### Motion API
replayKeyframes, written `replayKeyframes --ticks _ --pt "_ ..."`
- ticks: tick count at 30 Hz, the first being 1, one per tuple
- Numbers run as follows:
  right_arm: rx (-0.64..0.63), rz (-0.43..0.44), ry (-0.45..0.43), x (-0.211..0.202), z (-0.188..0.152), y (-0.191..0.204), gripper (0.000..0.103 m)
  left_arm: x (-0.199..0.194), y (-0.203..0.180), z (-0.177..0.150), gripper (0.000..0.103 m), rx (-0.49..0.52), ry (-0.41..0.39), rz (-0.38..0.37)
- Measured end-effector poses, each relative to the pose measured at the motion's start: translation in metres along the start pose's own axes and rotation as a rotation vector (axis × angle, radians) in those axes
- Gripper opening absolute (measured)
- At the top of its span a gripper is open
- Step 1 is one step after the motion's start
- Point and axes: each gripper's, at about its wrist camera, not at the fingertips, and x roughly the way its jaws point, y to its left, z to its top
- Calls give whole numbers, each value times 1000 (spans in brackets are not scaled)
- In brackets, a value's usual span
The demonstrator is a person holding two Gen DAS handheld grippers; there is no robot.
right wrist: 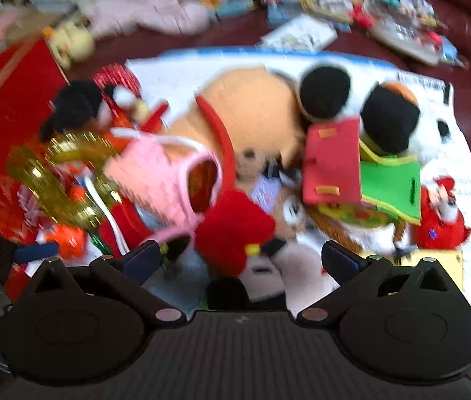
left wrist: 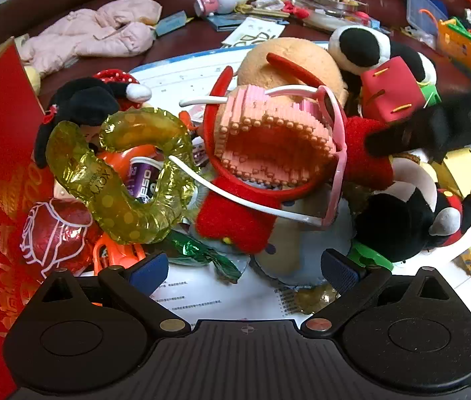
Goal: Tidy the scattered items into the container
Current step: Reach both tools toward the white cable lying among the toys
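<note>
Toys fill the white container, heaped well above its rim: a pink brick-built heart, pink glasses and a gold foil balloon lie on plush animals. Both tools hang above the pile with fingers spread, holding nothing. The left tool faces the heart directly ahead; the right tool, its view blurred, faces a red plush. More scattered items lie on the sofa beyond the container, well apart from either tool.

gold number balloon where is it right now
In the left wrist view the gold number balloon lies left of centre in the pile, beside the pink block heart and just above the red foil rose.
</note>
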Motion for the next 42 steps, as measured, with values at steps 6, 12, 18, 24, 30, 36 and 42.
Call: replayKeyframes --ticks 6,12,18,24,30,36,42 --pt "-83 13 -29 -4 10 -5 97 0 3 -1 100 -17 -4 -36" --pt "-115 -24 -6 0 27 -1 87 -2 -4 7 100 -12 -26 -100" --pt "-114 39 15 10 36 7 64 -2 -28 15 96 69 -81 -107" --pt "-171 49 -16 20 52 18 52 11 -34 22 77 79 -43 -125" --pt "-274 73 -1 41 67 27 25 -2 3 14 75 -18 -33 -155" --pt "-334 107 95 66 64 28 19 4 27 15 64 -118 26 -171" --pt "-349 125 103 69 65 25 19 13 38 30 63 -191 60 -206"
